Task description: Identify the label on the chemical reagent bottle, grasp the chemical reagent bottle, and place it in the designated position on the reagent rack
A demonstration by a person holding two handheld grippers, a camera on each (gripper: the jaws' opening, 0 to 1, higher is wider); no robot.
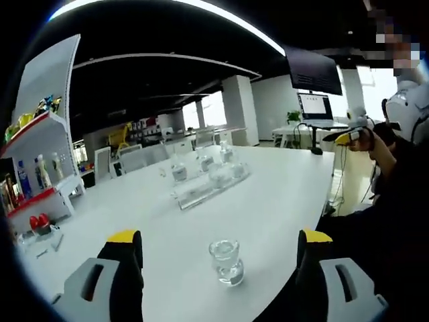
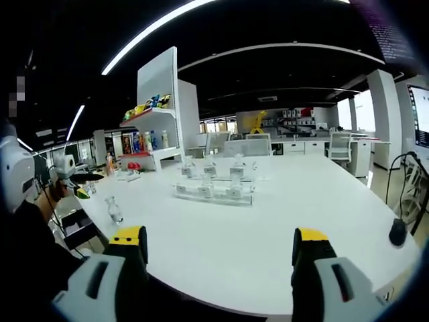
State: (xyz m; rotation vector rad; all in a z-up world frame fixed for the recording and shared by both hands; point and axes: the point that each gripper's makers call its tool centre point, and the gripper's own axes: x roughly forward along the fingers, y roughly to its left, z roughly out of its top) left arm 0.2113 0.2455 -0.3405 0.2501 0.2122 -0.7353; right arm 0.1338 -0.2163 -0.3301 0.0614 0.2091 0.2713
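Observation:
A small clear glass reagent bottle [image 1: 226,260] stands upright on the white table [image 1: 281,201], close in front of my left gripper [image 1: 220,236]. Its yellow-tipped jaws stand wide apart on either side of the bottle, open and not touching it. Farther back is a clear acrylic reagent rack [image 1: 208,180] holding several similar bottles. In the right gripper view the same rack [image 2: 214,188] sits mid-table and the lone bottle [image 2: 114,210] stands near the table's left edge. My right gripper [image 2: 219,235] is open over the near table edge with nothing between its jaws.
A white display shelf [image 1: 40,168] with coloured bottles and packets stands at the table's far left end; it also appears as the shelf [image 2: 157,114]. A person [image 1: 402,154] sits at the right. A black mouse [image 2: 398,231] lies near the right edge. Monitors and chairs stand behind.

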